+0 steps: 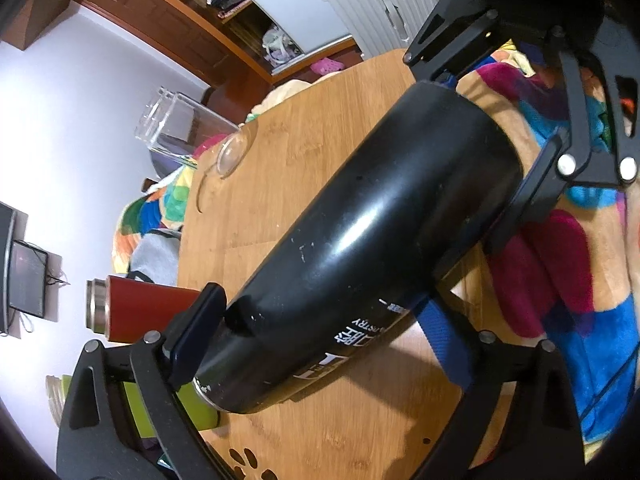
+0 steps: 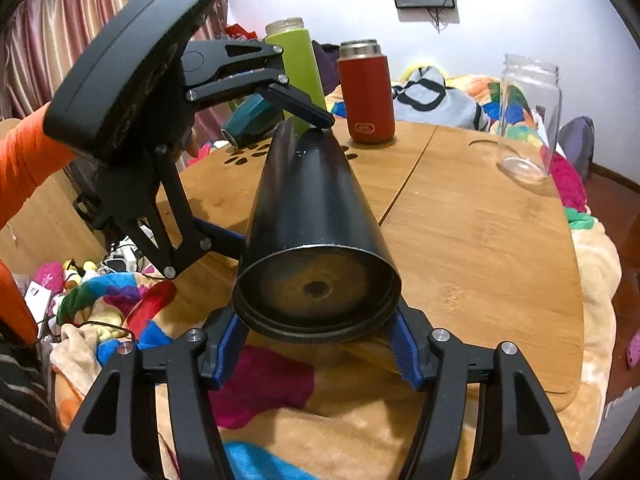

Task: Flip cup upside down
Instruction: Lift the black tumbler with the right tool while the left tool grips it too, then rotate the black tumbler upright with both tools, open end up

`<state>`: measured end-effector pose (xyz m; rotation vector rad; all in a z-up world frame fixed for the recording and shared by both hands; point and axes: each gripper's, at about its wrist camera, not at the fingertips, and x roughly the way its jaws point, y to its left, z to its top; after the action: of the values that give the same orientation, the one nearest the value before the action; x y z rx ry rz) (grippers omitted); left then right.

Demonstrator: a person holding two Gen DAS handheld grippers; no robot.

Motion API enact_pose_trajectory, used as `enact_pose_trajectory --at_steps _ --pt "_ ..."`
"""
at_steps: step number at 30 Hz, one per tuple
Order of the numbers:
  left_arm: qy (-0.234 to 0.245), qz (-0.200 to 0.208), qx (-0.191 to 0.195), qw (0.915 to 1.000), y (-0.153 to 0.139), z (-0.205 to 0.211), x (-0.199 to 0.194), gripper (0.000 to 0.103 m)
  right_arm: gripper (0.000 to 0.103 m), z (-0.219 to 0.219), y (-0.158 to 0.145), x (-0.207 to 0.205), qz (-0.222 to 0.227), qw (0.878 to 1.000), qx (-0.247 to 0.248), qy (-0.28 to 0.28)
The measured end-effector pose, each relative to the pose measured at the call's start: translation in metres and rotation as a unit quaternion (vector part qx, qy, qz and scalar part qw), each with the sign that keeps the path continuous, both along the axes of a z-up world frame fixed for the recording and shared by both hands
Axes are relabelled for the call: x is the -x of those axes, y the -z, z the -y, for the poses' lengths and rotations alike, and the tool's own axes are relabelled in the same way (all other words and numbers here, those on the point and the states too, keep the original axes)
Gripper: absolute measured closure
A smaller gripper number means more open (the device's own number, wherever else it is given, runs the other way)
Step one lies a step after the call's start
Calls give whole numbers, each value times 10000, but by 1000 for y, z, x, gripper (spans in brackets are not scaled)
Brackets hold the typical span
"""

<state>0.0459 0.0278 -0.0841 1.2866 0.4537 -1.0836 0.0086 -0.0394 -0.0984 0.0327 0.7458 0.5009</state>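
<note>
Two grippers: left gripper (image 1: 316, 344) and right gripper (image 2: 316, 344) are each closed on an end of the black cup (image 2: 312, 208).
Cup place: mid-frame, lying sideways in the air over the wooden table (image 2: 480, 232).
Risk: its smooth wall may slip; uneven turning could twist it free.
Pose: grippers face each other, left in the upper left of the right view.

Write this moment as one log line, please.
step: mid-flip | tall black metal cup: lying sideways above round wooden table | left gripper: shut on cup | right gripper: shut on cup
</note>
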Motion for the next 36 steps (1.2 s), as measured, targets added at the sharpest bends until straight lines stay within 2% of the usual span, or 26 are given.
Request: enact_pose_trajectory --at_steps 3,6,11,23,36 --pt "-44 255 149 9996 -1 -4 1 16 44 2 -9 2 148 9999 -56 46" --pt "-182 171 364 9990 -7 -9 -3 18 44 -1 -22 3 343 9994 24 41" --pt "-344 336 662 9966 -10 -17 -3 24 44 -8 -42 3 589 9982 112 -20" --pt "-963 -4 1596 9825 -31 -46 -13 28 44 -29 -77 -2 992 9946 264 -158" --pt "-1431 -427 2290 9619 -52 -86 -32 34 44 -49 -106 -15 1272 9914 254 -191"
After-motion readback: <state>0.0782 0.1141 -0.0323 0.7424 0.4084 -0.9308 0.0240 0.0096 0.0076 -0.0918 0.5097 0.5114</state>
